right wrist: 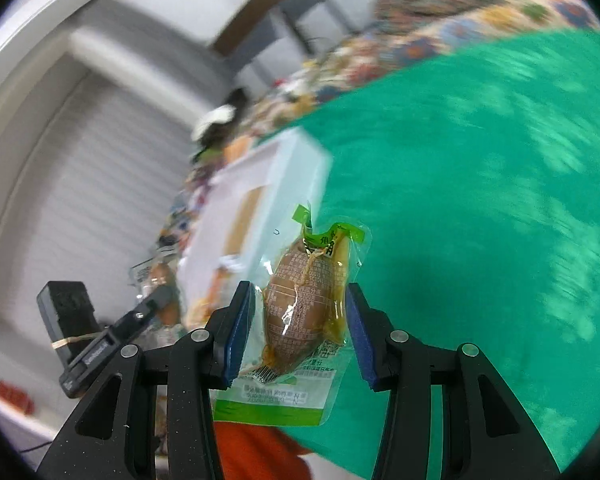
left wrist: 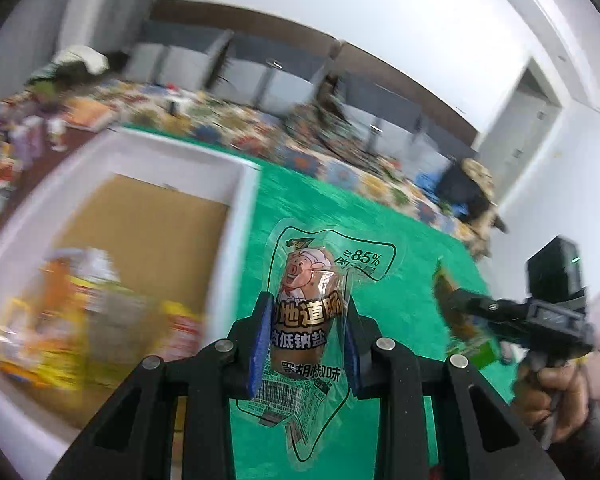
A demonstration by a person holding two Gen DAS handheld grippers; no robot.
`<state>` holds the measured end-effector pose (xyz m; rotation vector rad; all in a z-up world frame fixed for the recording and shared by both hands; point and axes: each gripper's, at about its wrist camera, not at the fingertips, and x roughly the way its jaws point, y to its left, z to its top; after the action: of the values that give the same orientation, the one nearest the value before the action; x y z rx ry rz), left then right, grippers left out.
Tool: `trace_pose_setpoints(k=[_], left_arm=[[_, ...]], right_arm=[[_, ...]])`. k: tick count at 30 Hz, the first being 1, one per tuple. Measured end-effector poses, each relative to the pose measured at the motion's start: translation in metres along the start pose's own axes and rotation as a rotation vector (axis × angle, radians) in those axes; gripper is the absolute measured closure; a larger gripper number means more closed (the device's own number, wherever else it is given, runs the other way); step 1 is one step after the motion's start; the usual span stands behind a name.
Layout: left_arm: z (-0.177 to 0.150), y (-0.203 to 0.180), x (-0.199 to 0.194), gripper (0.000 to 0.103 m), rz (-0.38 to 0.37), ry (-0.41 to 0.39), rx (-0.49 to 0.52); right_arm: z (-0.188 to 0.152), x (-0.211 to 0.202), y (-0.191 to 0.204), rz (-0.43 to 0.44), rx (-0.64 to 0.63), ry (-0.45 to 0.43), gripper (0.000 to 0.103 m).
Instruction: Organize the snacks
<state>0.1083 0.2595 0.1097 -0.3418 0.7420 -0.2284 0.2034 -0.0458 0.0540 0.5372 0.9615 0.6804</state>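
Both grippers black plastic with triangular cutouts in the arms, round silver pivot pins, blue pads on the inner finger faces — left gripper [left wrist: 306, 344], right gripper [right wrist: 300, 330] — left one also at lower left of right view, boxy black block bound by a tan rubber band.

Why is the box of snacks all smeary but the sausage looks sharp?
Left wrist view: the sausage packet rides with the camera in the left tool, so it stays crisp while the white box and room streak with motion blur. Right wrist view: same thing, sharp snack pouch, smeared green cloth, edges bent by the fisheye lens.
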Motion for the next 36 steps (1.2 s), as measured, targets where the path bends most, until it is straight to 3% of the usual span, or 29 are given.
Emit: trace_pose_setpoints(k=[6, 9, 13, 14, 16, 17, 19, 22, 25, 27, 30, 33, 36], left_arm=[[-0.003, 0.084, -0.022, 0.072, 0.246, -0.009, -0.037], [-0.017, 0.117, -0.022, 0.072, 0.321, 0.012, -0.065], [-0.034, 0.139, -0.009, 0.069, 0.38, 0.062, -0.079], [-0.039, 0.142, -0.003, 0.066, 0.401, 0.074, -0.076], [-0.045, 0.144, 0.004, 0.033, 0.428, 0.098, -0.066], [-0.048, 0.144, 0.004, 0.024, 0.446, 0.096, -0.058], [-0.05, 0.136, -0.001, 0.01, 0.471, 0.056, -0.033], [-0.048, 0.126, -0.006, 0.003, 0.541, 0.028, 0.01], [-0.044, 0.109, -0.012, 0.003, 0.656, 0.007, 0.059], [-0.042, 0.102, -0.019, 0.003, 0.654, -0.005, 0.042], [-0.039, 0.098, -0.032, 0.003, 0.63, -0.056, -0.016], [-0.041, 0.093, -0.047, 0.003, 0.71, -0.133, -0.048], [-0.042, 0.087, -0.051, 0.003, 0.787, -0.13, -0.034]], right_arm=[[-0.001, 0.07, 0.108, 0.073, -0.184, 0.085, 0.054], [-0.014, 0.112, 0.149, 0.08, -0.251, 0.141, 0.054], [-0.04, 0.161, 0.173, 0.041, -0.324, 0.206, 0.052], [-0.047, 0.173, 0.176, 0.022, -0.34, 0.229, 0.051], [-0.056, 0.192, 0.173, -0.029, -0.36, 0.279, 0.039], [-0.059, 0.198, 0.17, -0.044, -0.361, 0.302, 0.032], [-0.06, 0.194, 0.165, -0.053, -0.349, 0.3, 0.032], [-0.059, 0.171, 0.163, -0.093, -0.372, 0.245, 0.032], [-0.055, 0.149, 0.168, -0.155, -0.442, 0.145, 0.024], [-0.054, 0.141, 0.174, -0.209, -0.497, 0.092, 0.018], [-0.055, 0.137, 0.174, -0.294, -0.564, 0.078, 0.018], [-0.056, 0.136, 0.173, -0.316, -0.572, 0.062, 0.018], [-0.059, 0.133, 0.174, -0.329, -0.583, 0.056, 0.018]])
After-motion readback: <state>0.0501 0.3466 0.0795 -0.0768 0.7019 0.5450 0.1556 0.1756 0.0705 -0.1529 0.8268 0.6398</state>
